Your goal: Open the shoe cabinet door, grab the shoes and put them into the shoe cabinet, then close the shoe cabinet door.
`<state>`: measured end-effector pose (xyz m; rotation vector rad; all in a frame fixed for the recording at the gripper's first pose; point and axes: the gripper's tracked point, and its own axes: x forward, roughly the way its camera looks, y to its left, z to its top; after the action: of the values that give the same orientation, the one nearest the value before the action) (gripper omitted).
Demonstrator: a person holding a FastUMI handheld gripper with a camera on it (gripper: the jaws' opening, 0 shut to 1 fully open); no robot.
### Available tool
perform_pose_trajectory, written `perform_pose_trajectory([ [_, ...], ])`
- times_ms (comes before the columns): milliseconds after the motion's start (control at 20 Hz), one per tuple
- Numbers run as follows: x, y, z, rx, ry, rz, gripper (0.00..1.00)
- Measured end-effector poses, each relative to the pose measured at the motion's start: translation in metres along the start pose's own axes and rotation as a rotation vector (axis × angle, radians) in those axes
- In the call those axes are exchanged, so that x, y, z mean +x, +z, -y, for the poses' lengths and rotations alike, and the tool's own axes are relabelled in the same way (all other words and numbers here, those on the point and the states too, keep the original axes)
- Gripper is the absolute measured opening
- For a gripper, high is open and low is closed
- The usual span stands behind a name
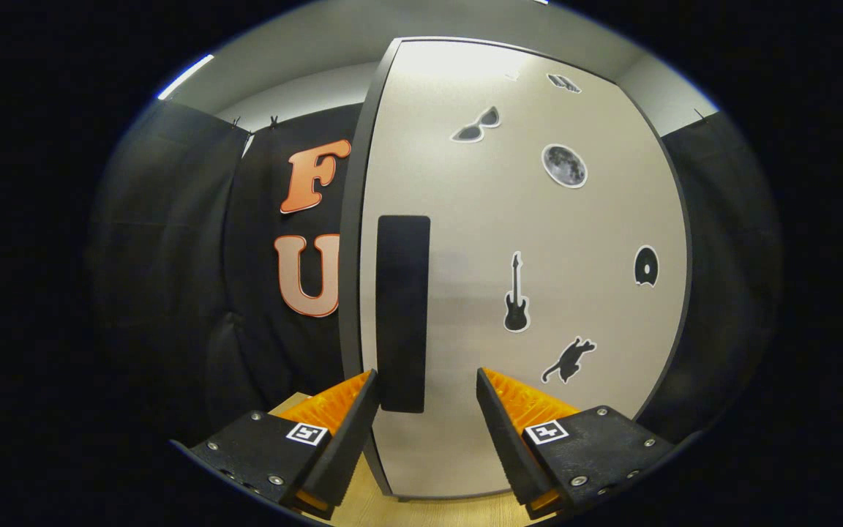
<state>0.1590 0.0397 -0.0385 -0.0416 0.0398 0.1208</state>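
Tall pale-grey flat shoe cabinet door shut, straight ahead at 12 o'clock. Long dark upright handle near left edge, just beyond fingertips. Gripper spread wide, holding nothing. Stiff, smooth panel; pinch handle, pull slow.

The gripper has two wedge-shaped fingers with ribbed inner faces, each mounted on a flat black block. Silver screw heads dot the corners and edges of both blocks. Each block carries a small square black-and-white marker on its top, close to the base of the finger.
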Motion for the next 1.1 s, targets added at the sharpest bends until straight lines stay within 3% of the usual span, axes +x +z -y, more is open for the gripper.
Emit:
perform_pose_trajectory([
  [850, -0.201, 0.001, 0.106, 0.003, -0.180, -0.048, 0.86],
  [1100, -0.236, 0.013, 0.117, 0.039, -0.185, -0.013, 0.87],
])
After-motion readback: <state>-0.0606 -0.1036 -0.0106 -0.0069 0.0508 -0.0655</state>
